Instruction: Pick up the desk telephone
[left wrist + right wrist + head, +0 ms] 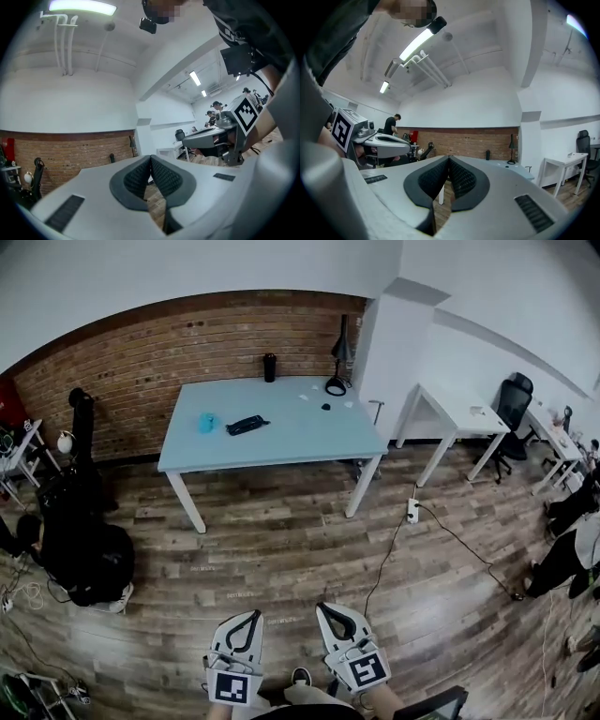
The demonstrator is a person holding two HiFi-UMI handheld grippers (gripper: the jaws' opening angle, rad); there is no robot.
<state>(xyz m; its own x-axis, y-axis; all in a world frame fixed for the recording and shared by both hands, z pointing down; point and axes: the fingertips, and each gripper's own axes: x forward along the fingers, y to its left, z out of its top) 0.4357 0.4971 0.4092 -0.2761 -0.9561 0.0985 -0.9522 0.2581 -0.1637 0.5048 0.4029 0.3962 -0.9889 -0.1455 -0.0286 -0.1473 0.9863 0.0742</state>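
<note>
The desk telephone (pixel 247 425) is a flat black object lying on the pale blue table (pixel 309 442) far ahead of me in the head view. My left gripper (pixel 254 614) and right gripper (pixel 324 608) hang side by side low over the wooden floor, well short of the table. Both are shut with nothing between the jaws. The left gripper view shows its pads (pixel 140 178) pressed together at the tips, and the right gripper (pixel 234 133) beside it. The right gripper view shows its fingertips (pixel 461 178) meeting, and the table's end (pixel 518 168) beyond.
On the table stand a black bottle (pixel 270 367), a desk lamp (pixel 338 360) and a small blue object (pixel 206 422). A white desk (pixel 459 409) and office chair (pixel 514 399) stand at right. A power strip (pixel 412 510) with cable lies on the floor; black bags (pixel 82 545) at left.
</note>
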